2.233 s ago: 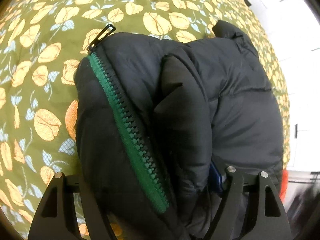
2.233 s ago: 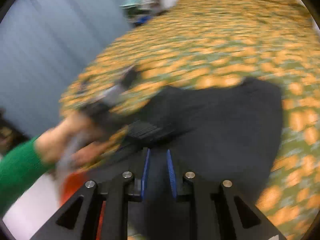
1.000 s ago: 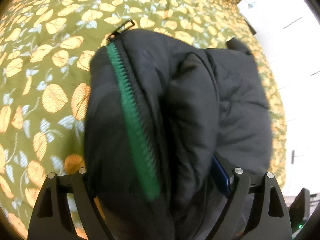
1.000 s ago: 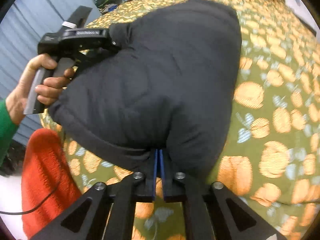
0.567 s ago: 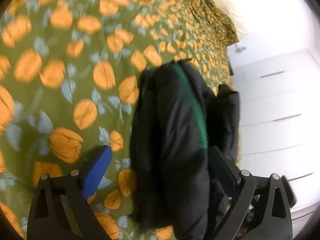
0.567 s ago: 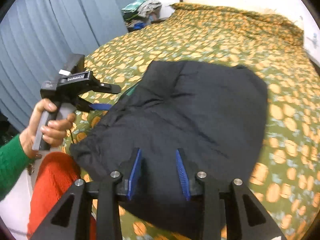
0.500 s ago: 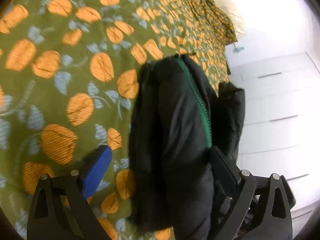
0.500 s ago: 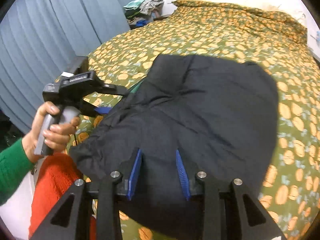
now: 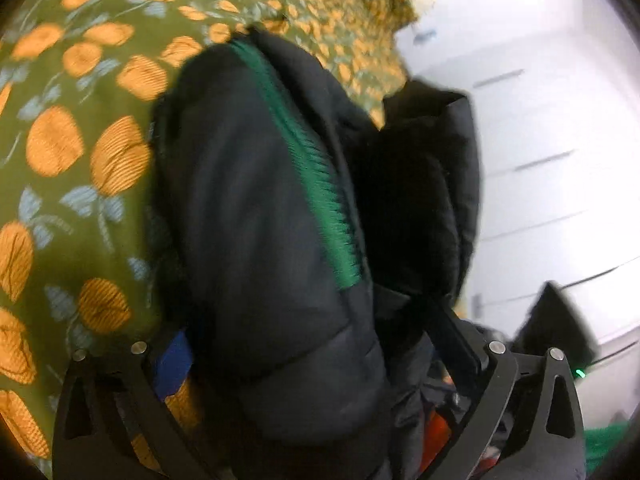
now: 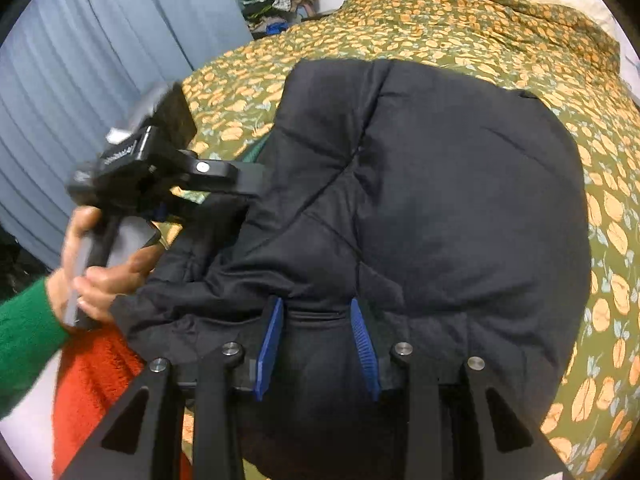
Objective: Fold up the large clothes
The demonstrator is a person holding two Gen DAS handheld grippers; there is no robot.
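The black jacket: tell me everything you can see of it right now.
The black jacket is a quilted puffer, folded into a thick bundle on the floral bedspread. A green zipper runs along one folded edge. The left gripper, opening wide, straddles that edge; the right gripper is open around the near hem.

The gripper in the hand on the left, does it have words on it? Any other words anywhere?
Left gripper: white lettering on its black body, too blurred to read.
Black jacket: no words visible.
Bedspread: only orange leaf pattern, no text.
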